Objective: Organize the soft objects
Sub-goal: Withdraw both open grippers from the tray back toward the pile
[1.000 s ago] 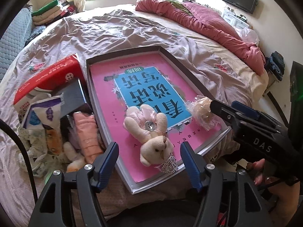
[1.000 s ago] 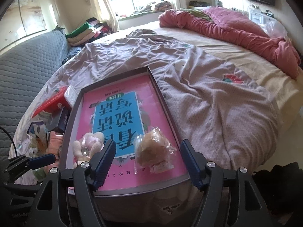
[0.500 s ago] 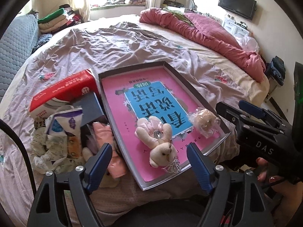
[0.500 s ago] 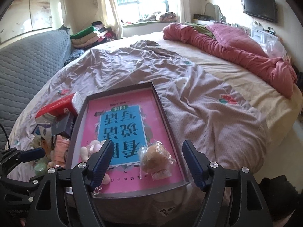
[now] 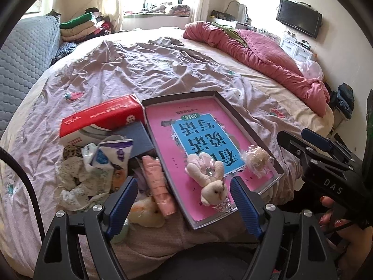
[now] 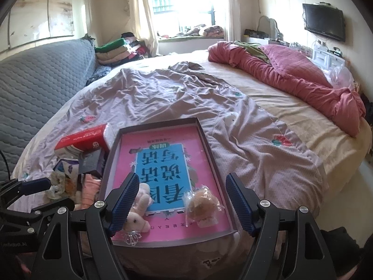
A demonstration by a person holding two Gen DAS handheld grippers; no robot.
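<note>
Bright bedroom, daylight through a far window [image 6: 186,2] with cream curtains [image 6: 142,11]. Wide bed [image 6: 291,107] under a rumpled mauve sheet [image 6: 163,93], pink quilt [image 6: 303,79] heaped far right. Grey quilted headboard [image 6: 39,79] at left, wall-mounted television [image 6: 324,21] at right, perhaps white drawers [image 6: 326,57] beneath.

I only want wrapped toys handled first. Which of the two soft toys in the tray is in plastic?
The brown plush toy, right of the unwrapped pink-and-cream bunny, is sealed in clear plastic.
</note>
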